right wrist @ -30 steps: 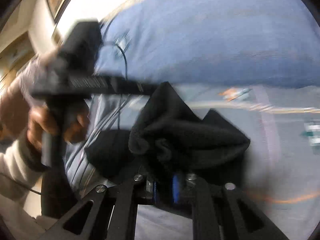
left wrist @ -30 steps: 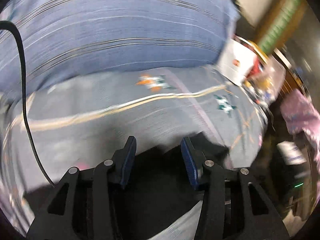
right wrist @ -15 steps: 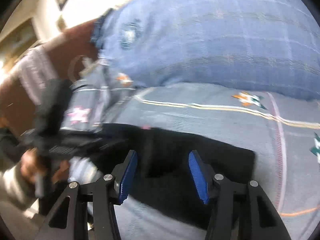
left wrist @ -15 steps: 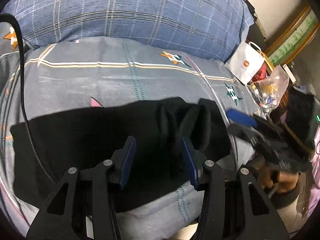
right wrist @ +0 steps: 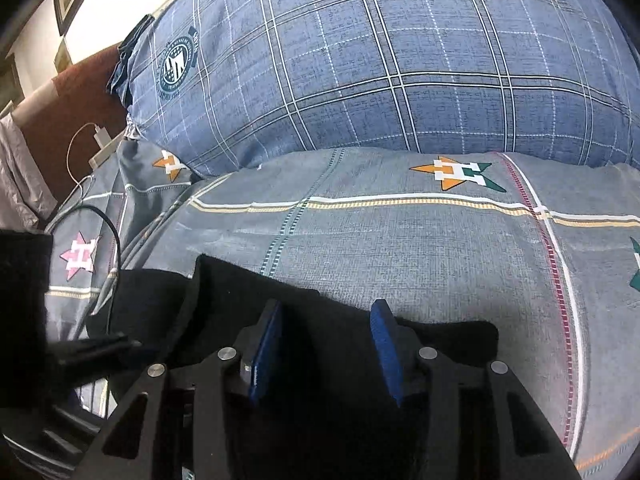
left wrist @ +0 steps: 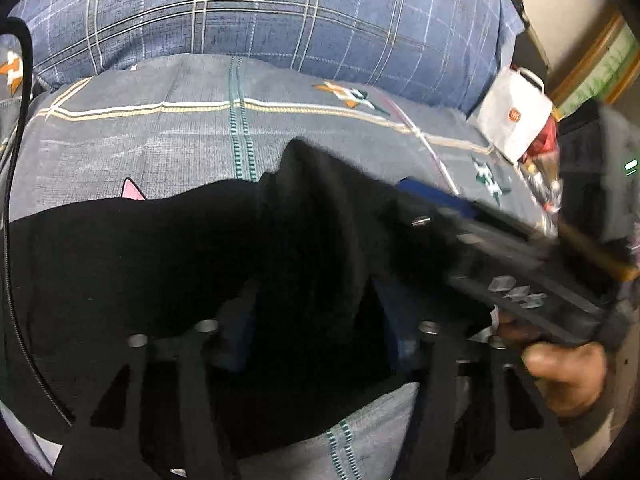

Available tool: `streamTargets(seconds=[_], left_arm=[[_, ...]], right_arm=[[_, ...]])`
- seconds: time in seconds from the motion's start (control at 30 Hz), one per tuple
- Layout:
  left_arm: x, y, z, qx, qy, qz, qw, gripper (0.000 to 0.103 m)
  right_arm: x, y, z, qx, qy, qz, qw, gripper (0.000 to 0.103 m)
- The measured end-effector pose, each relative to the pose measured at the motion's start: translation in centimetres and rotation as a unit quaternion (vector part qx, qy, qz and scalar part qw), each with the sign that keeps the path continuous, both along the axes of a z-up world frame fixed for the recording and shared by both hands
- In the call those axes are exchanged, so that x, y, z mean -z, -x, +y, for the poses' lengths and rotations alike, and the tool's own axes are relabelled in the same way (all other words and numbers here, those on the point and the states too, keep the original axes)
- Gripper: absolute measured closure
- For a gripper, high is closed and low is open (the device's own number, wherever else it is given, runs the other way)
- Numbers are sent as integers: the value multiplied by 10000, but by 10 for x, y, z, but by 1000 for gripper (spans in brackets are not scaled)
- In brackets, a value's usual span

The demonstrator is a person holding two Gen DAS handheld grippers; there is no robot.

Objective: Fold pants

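The black pants (left wrist: 120, 264) lie on the grey patterned bedspread (left wrist: 160, 136), with a bunched ridge of cloth (left wrist: 320, 216) standing up in the middle. My left gripper (left wrist: 316, 328) is open, its blue pads either side of that ridge, partly hidden by the cloth. The right gripper's body (left wrist: 500, 252) crosses the left wrist view at the right, low over the pants. In the right wrist view my right gripper (right wrist: 326, 344) is open and empty just above the pants (right wrist: 248, 292), whose folded edge lies in front of it.
A large blue plaid pillow (right wrist: 400, 64) fills the back of the bed. A white charger and cable (right wrist: 100, 140) lie at the far left. A white bag (left wrist: 512, 120) and clutter stand beyond the bed's right edge. A black cable (left wrist: 16, 200) runs down the left.
My right gripper let go of the bunched pants, opened and drew back. My left gripper moved in so that its open pads now stand around the raised fold.
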State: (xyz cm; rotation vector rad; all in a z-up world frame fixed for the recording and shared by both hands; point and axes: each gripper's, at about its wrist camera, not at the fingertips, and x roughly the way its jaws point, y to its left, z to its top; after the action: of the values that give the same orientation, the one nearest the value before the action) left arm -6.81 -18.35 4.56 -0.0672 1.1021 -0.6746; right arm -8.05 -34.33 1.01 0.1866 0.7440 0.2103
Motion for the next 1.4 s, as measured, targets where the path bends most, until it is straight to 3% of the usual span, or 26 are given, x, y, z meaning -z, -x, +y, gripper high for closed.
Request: streamTargets(seconds=[0.13, 0.23, 0.33, 0.5, 0.53, 0.63, 0.83, 1.0, 1.07, 1.13, 1.17, 1.4], left_arm=[[-8, 11, 2, 108, 83, -26, 9999, 75], [-13, 21, 6, 74, 174, -22, 9998, 75], [-12, 27, 6, 69, 82, -151, 9998, 75], [-4, 27, 10, -132, -74, -262, 9995, 75], [-6, 28, 11, -139, -124, -298, 9994, 75], [-9, 32, 18, -171, -211, -346, 9990, 75], [-23, 39, 41, -434, -572, -739, 9947, 74], [-31, 40, 73, -747, -732, -897, 9905, 74], [-32, 40, 84, -875, -775, -905, 9890, 69], [-33, 40, 96, -1018, -799, -922, 9873, 55], [-34, 41, 103, -1101, -776, -939, 9864, 53], [-35, 39, 133, -1488, -748, -948, 9815, 52]], right_arm=[[-16, 29, 1, -71, 305, -170, 9994, 59], [-23, 48, 2, -149, 578, -140, 9981, 58], [-19, 56, 3, -292, 428, -119, 9986, 58], [20, 37, 14, -209, 543, 295, 9979, 58], [21, 40, 17, -159, 612, 110, 9979, 58], [11, 41, 23, -198, 656, 188, 9975, 57], [-19, 44, 44, -436, 579, -185, 9972, 57], [-8, 27, 73, -754, 538, -64, 9957, 57], [2, 19, 83, -808, 593, 46, 9950, 57], [3, 15, 91, -862, 664, 84, 9940, 57], [0, 15, 93, -880, 669, 82, 9938, 57], [-30, 23, 112, -1146, 625, -200, 9912, 57]])
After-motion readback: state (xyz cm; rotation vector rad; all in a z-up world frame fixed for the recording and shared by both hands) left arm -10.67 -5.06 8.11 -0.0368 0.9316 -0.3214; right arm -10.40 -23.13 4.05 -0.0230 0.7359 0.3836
